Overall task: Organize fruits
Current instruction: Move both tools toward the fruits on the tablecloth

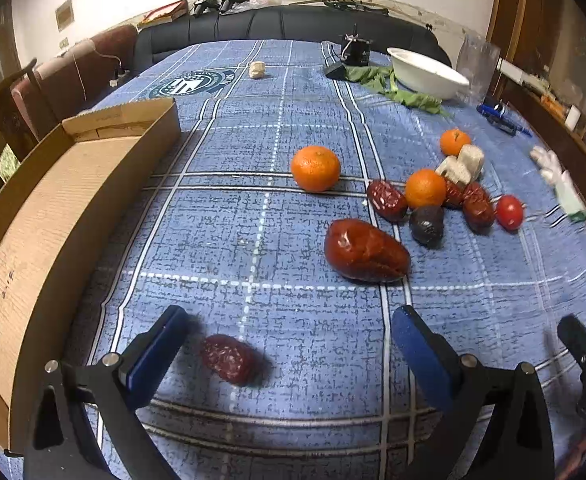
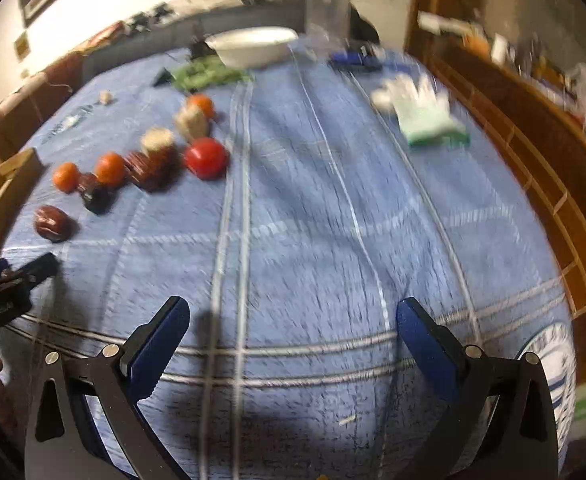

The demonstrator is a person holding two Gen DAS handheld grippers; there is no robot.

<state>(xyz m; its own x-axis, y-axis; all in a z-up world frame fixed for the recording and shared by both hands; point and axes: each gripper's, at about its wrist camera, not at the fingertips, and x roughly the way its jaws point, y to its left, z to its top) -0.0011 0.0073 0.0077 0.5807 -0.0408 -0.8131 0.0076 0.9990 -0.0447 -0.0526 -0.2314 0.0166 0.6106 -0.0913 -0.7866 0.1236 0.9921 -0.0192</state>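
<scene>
Fruit lies loose on the blue plaid tabletop [image 1: 253,128] while an empty cardboard box [image 1: 65,216] waits at the left — likely where the fruit is to go. The left gripper [image 1: 289,340] hovers with jaws spread wide, a small red date [image 1: 229,359] lying just inside its left finger, seemingly the first pick. Farther off sit a large red date [image 1: 365,251], an orange [image 1: 315,168] and a mixed cluster around a tomato [image 1: 509,212]. The right gripper [image 2: 293,336] — also spread, holding nothing — hangs over bare cloth, well apart from the fruit.
</scene>
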